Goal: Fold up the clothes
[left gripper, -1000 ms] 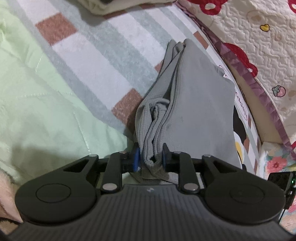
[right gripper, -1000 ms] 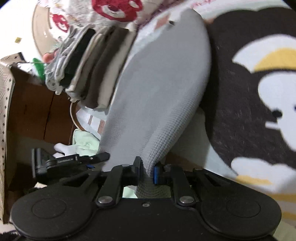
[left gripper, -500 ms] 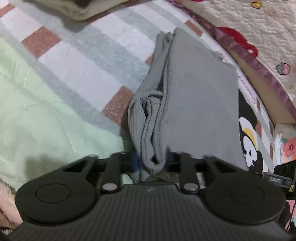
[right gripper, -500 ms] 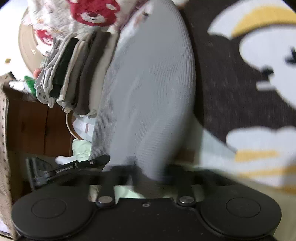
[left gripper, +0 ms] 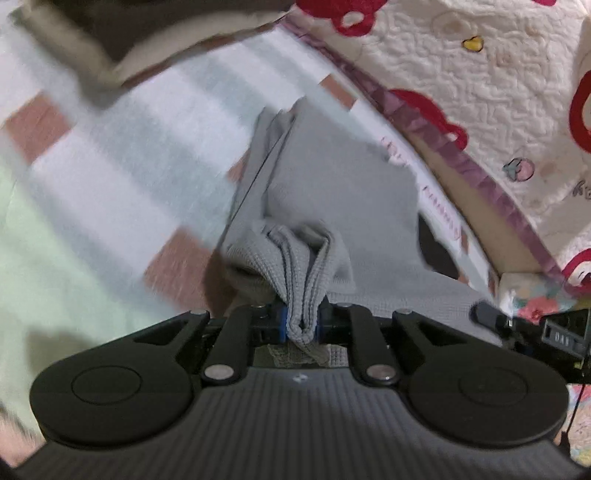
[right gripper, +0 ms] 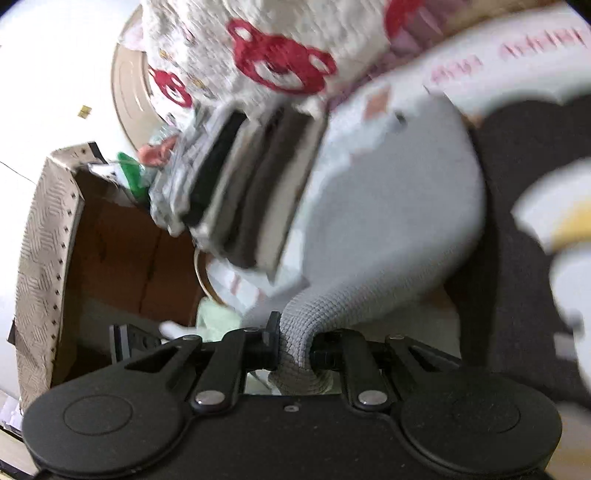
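A folded grey knit garment (left gripper: pixel 332 184) lies on a striped blanket (left gripper: pixel 129 155). My left gripper (left gripper: pixel 301 321) is shut on a bunched edge of it, several layers pinched between the blue pads. In the right wrist view the same grey garment (right gripper: pixel 391 206) stretches away from my right gripper (right gripper: pixel 293 347), which is shut on its near corner. The right gripper shows at the right edge of the left wrist view (left gripper: pixel 535 328). Both views are blurred by motion.
A stack of folded clothes (right gripper: pixel 240 184) lies beyond the garment, also seen at the top of the left view (left gripper: pixel 129 33). A quilted cover with red bears (left gripper: pixel 480 74) borders the bed. A brown box (right gripper: pixel 110 240) stands left. A black cartoon print (right gripper: pixel 524 240) lies right.
Both grippers have lifted and pulled the grey garment's near edge up and towards the stack of clothes, so the edge now bunches up between the left pads. Both stay shut.
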Demonstrator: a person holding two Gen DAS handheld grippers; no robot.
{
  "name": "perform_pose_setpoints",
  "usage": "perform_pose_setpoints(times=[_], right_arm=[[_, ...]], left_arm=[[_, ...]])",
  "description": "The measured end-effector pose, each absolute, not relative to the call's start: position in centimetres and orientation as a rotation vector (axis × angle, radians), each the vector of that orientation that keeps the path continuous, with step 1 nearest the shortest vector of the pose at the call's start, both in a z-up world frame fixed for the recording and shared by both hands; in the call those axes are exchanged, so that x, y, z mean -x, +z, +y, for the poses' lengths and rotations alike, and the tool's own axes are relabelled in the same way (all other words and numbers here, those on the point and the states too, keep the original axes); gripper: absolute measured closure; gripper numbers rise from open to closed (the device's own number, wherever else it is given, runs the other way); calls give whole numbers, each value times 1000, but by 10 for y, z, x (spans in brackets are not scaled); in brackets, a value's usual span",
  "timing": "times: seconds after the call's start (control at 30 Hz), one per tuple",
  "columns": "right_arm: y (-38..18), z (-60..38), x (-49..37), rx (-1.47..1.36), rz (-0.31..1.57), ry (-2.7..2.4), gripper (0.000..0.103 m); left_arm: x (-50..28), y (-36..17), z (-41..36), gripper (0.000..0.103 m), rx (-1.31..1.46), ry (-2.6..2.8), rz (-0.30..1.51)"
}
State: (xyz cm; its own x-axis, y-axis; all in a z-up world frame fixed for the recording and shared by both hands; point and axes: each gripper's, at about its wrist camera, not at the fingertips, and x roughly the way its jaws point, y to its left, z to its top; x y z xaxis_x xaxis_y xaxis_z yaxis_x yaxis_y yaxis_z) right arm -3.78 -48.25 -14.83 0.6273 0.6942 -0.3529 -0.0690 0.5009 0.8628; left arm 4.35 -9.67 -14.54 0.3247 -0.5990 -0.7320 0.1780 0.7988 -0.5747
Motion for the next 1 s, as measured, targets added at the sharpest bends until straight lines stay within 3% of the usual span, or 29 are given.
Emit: perform_pose_setpoints(times=[0.1, 0.27, 0.43, 0.53, 0.6, 0.77, 0.87, 1.0], right_arm=[[-123, -491, 1, -909, 735, 536, 87], [-25, -505, -77, -742, 523, 541, 87], [46, -515, -55, -624, 274, 580, 87], [26, -522, -20, -666, 304, 555, 87], [-6, -524, 2, -699, 383, 510, 87], [-157, -513, 55, -1005, 768, 341, 87], [-222, -500, 88, -1050, 907, 231, 87], [-218, -493, 93, -928, 921, 237, 87]], left_arm=[[-97, -106, -108, 91, 415, -564, 1065], [-169, 2, -124, 92, 394, -620, 784], [-141, 75, -125, 91, 393, -718, 534], [-102, 50, -124, 91, 419, -731, 571], [-84, -1, -122, 91, 449, -704, 697], [-58, -141, -106, 92, 570, -586, 1061], [-48, -205, -97, 92, 603, -499, 1225], [-39, -207, -101, 91, 551, -508, 1230]])
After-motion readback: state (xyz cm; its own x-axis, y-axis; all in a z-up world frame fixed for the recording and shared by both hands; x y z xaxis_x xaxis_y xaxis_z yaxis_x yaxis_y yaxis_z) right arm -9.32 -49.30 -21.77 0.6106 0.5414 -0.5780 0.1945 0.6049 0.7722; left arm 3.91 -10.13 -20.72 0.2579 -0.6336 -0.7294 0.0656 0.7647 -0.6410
